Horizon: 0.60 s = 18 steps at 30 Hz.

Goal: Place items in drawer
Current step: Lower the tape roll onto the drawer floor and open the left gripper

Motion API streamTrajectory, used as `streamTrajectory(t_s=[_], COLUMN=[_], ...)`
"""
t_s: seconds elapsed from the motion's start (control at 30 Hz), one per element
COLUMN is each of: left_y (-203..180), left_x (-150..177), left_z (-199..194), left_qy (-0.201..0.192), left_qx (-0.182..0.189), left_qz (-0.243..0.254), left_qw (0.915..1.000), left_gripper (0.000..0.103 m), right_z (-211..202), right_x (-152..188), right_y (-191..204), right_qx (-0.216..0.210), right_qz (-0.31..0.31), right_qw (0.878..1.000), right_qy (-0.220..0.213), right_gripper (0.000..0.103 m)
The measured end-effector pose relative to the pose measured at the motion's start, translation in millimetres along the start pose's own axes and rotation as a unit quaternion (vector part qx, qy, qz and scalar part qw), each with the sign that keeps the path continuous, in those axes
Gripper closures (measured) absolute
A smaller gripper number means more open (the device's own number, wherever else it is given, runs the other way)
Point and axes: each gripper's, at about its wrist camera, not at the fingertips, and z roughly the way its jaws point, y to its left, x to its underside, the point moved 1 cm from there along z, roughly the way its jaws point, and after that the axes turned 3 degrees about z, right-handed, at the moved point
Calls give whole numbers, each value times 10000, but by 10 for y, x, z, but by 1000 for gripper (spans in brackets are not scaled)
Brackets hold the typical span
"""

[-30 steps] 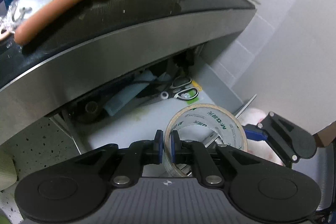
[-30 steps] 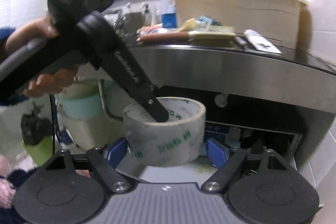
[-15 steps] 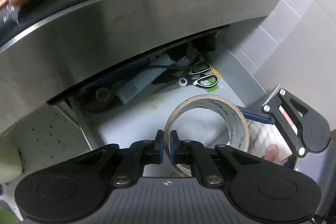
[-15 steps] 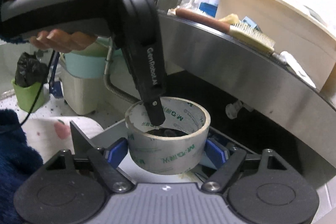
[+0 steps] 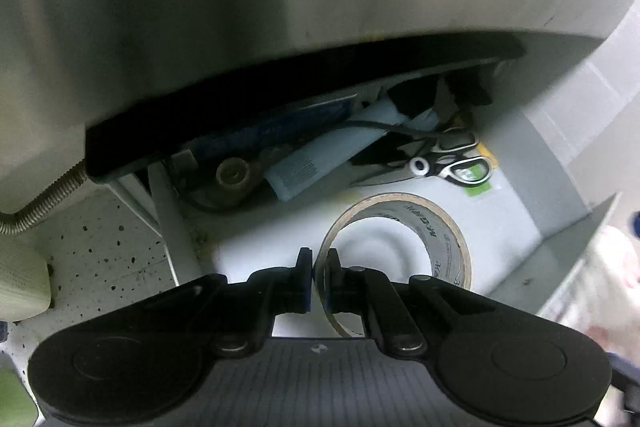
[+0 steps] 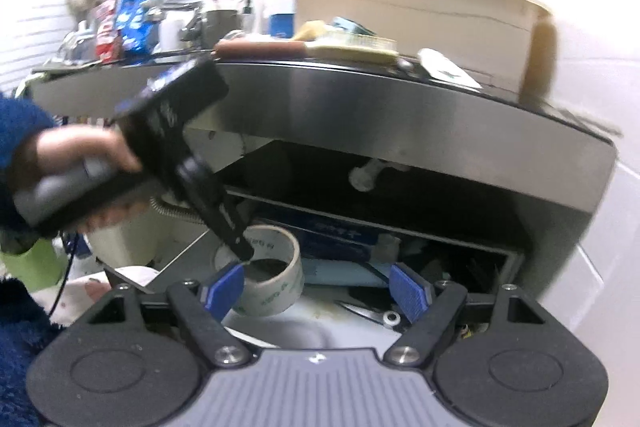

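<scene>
The left tongs point(image 5: 316, 281), clenched on the tape roll point(image 5: 394, 259), hold it low inside the open drawer point(image 5: 532, 163) at mid-frame, unreleased, while the right tongs point(image 6: 316, 293) gape empty; brush point(image 6: 308, 47) and tube point(image 6: 448, 69) wait on the counter point(image 6: 400, 99).

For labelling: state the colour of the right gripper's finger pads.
Blue pads, clearest in the right wrist view.

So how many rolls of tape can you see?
1: the tape roll pinched by its wall in the left gripper, over the open drawer. More could be hidden deeper in the drawer.
</scene>
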Motion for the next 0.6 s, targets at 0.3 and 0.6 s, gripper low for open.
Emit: streamTrajectory(t_s=[0.3, 0.6], left_y=[43, 152], left_x=[9, 16], left_z=[495, 799], left_qy=[449, 630], left_qx=[-103, -329], left_qz=[-166, -520], left_qw=[9988, 9961], left_gripper=[97, 97], right_z=[70, 78], right_x=[59, 82], right_y=[-40, -25], right_qx=[-48, -130], right_qz=[143, 198], right_qw=[9998, 9995], right_qy=[153, 201], right_gripper=[24, 24])
